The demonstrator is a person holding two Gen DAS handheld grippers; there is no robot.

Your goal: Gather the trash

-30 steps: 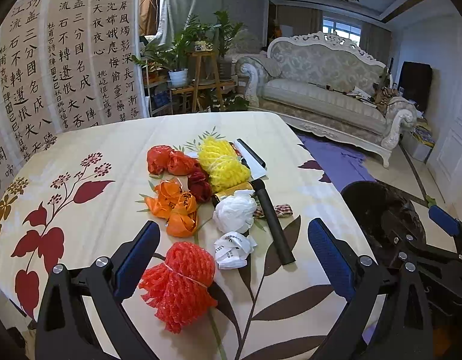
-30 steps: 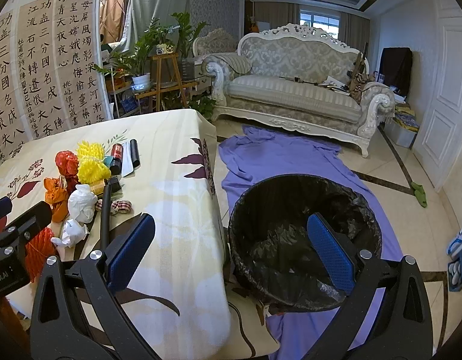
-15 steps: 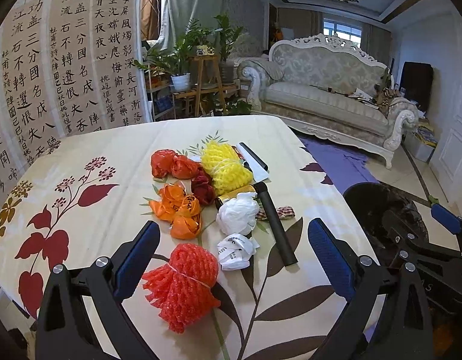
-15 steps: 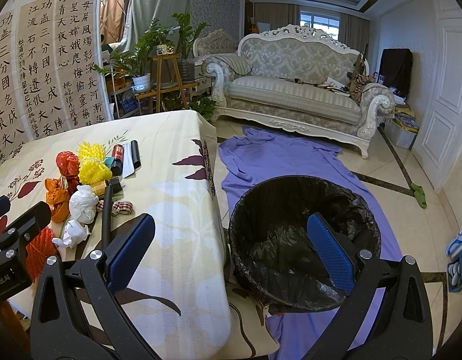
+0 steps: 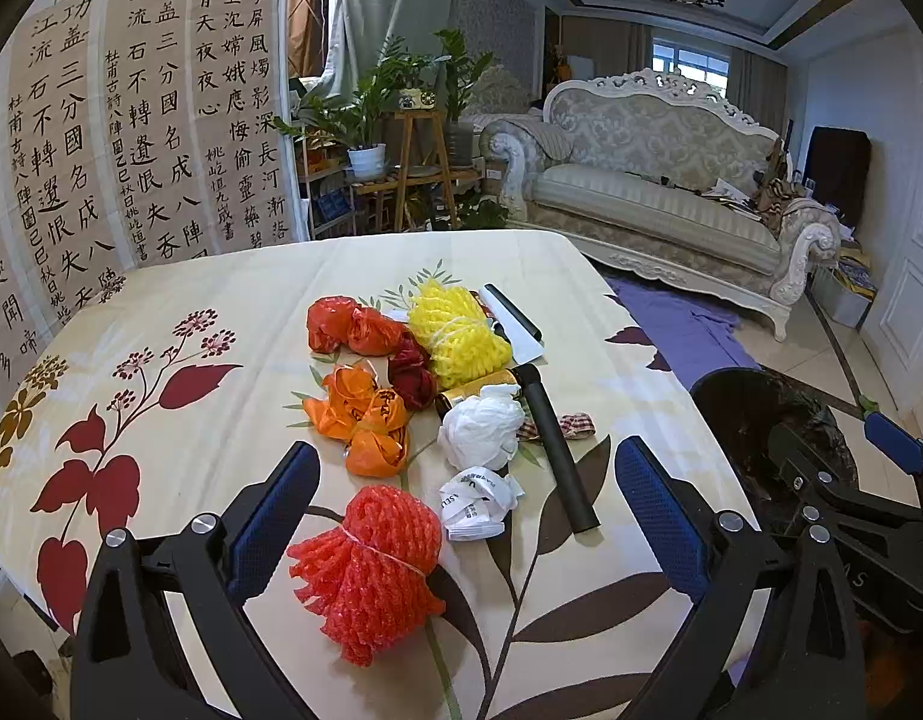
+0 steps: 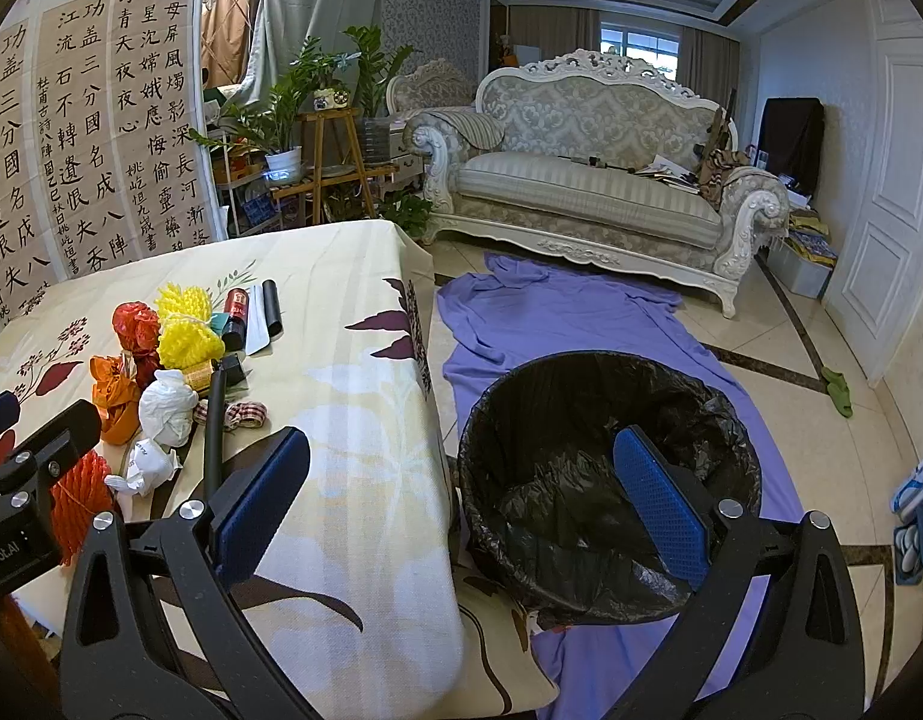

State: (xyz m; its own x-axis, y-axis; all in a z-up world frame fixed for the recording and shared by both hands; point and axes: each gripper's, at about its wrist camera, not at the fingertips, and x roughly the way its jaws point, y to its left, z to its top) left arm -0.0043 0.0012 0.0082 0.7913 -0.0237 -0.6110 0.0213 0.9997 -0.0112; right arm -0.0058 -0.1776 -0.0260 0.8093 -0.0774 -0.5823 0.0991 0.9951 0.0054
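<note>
- Left gripper (image 5: 464, 516) hung released above the near edge of the tabletop (image 5: 221, 300); blue textured pads wide apart, nothing between them.
- Right gripper (image 6: 461, 504) likewise released, empty, held over the gap between the tabletop edge and the trash bin (image 6: 605, 480).
- Trash lay clustered mid-tabletop. Nearest: red foam net (image 5: 365, 570), ribbed mesh, cinched by a thin string, lying between the left gripper's pads in view.
- Just beyond it: crumpled white label paper (image 5: 479, 501), then a balled white plastic bag (image 5: 482, 429).
- Left of those: orange crinkled plastic bags (image 5: 365, 414); farther back, red plastic bags (image 5: 347, 327), a dark red wad (image 5: 410, 381) and a yellow foam net (image 5: 461, 336).
- A black cylindrical handle (image 5: 557, 450), matte, ran alongside the pile on its right, touching a checked fabric scrap (image 5: 572, 423).
- Tabletop cover: cream cloth, printed leaves and flowers.
- Bin: round, lined with a glossy black bag, on the floor right of the tabletop, standing on a purple cloth (image 6: 551, 324).
- Ornate sofa (image 6: 593, 180) far behind.
</note>
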